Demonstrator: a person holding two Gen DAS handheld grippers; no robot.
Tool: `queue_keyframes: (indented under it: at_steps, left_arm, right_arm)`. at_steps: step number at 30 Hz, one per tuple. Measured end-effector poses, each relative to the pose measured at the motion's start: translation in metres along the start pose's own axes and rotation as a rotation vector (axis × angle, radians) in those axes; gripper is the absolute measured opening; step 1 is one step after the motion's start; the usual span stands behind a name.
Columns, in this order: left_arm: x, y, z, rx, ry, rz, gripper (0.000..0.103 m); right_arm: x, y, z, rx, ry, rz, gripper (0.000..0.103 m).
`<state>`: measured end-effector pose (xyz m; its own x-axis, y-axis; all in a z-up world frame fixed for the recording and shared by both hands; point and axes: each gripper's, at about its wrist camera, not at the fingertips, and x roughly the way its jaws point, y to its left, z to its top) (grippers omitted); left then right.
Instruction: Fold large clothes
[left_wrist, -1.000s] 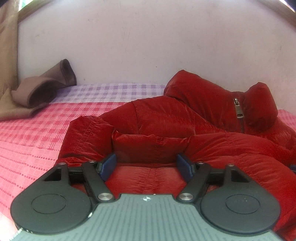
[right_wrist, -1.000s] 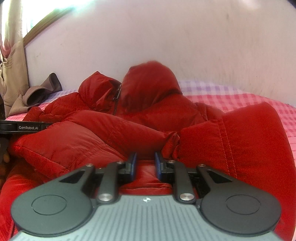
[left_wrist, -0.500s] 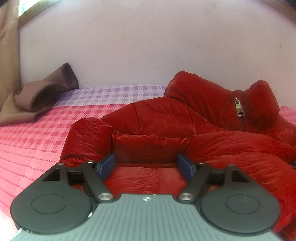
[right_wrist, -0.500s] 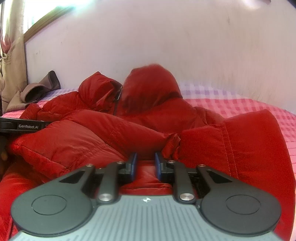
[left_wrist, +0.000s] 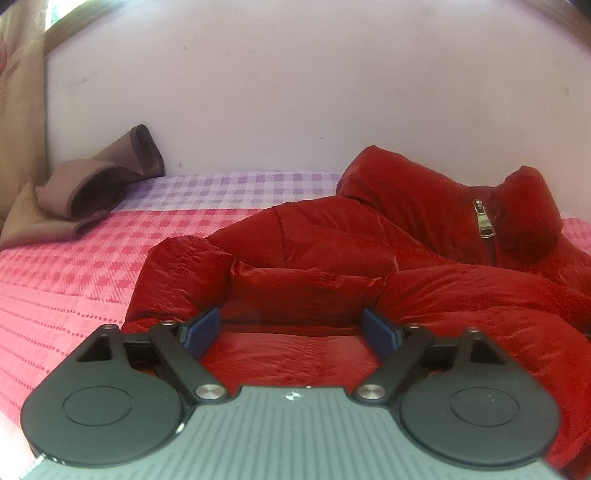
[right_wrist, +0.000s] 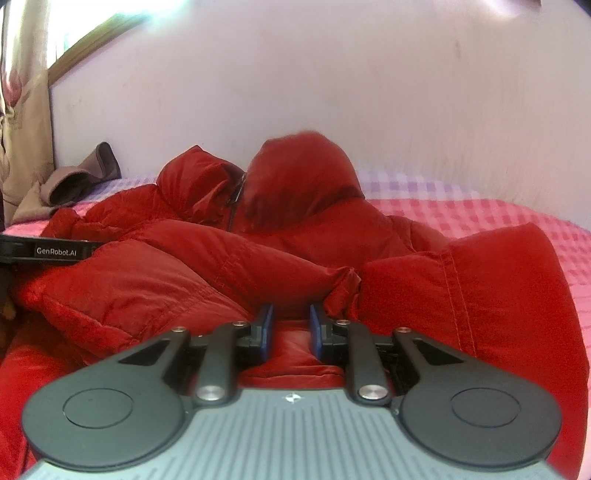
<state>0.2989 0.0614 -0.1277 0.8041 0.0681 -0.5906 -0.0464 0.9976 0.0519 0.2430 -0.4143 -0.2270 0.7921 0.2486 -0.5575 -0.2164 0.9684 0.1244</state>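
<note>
A red puffer jacket (left_wrist: 332, 243) lies crumpled on the bed, its hood and zipper pull (left_wrist: 484, 219) at the far right. My left gripper (left_wrist: 293, 330) is open, its blue pads wide apart over the jacket's near edge, with red fabric lying between and under them. In the right wrist view the jacket (right_wrist: 184, 273) fills the middle. My right gripper (right_wrist: 291, 326) has its pads close together with a fold of the red jacket between them. The left gripper's body (right_wrist: 48, 251) shows at the left edge of that view.
The bed has a pink checked cover (left_wrist: 74, 266) with a purple checked strip (left_wrist: 229, 184) by the wall. A folded brown cloth (left_wrist: 99, 184) lies at the far left, also in the right wrist view (right_wrist: 74, 181). A beige curtain (right_wrist: 22, 122) hangs on the left.
Both views have shifted slightly, with the jacket sitting a little lower in the frame. Both grippers keep the same opening and hold.
</note>
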Motion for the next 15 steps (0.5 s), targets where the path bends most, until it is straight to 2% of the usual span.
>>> queue_keyframes:
  at_steps: [2, 4, 5, 6, 7, 8, 11, 15]
  left_arm:
    - [-0.018, 0.000, 0.006, 0.045, 0.003, 0.004, 0.080]
    - [-0.053, 0.001, 0.005, 0.066, -0.058, 0.005, 0.086]
    - [-0.071, 0.003, 0.003, 0.073, -0.087, -0.002, 0.090]
    - [-0.091, 0.005, -0.001, 0.079, -0.119, -0.012, 0.098]
    - [-0.111, 0.006, -0.005, 0.092, -0.146, -0.011, 0.103]
    - [-0.128, 0.005, -0.009, 0.109, -0.163, -0.004, 0.103]
    - [-0.178, 0.005, -0.025, 0.142, -0.208, -0.013, 0.103]
    - [-0.218, 0.006, -0.046, 0.140, -0.179, -0.030, 0.103]
  right_arm:
    - [-0.022, 0.001, 0.009, 0.022, 0.009, -0.023, 0.023]
    - [-0.073, 0.003, 0.011, 0.070, -0.117, 0.018, 0.028]
    - [-0.105, 0.004, 0.009, 0.074, -0.170, 0.066, 0.044]
    - [-0.128, 0.005, 0.006, 0.069, -0.193, 0.093, 0.058]
    - [-0.151, 0.006, 0.000, 0.069, -0.219, 0.114, 0.083]
    - [-0.177, 0.007, -0.010, 0.073, -0.248, 0.140, 0.096]
    - [-0.243, 0.009, -0.048, 0.050, -0.279, 0.202, 0.098]
    - [-0.297, 0.014, -0.101, 0.010, -0.281, 0.127, 0.098]
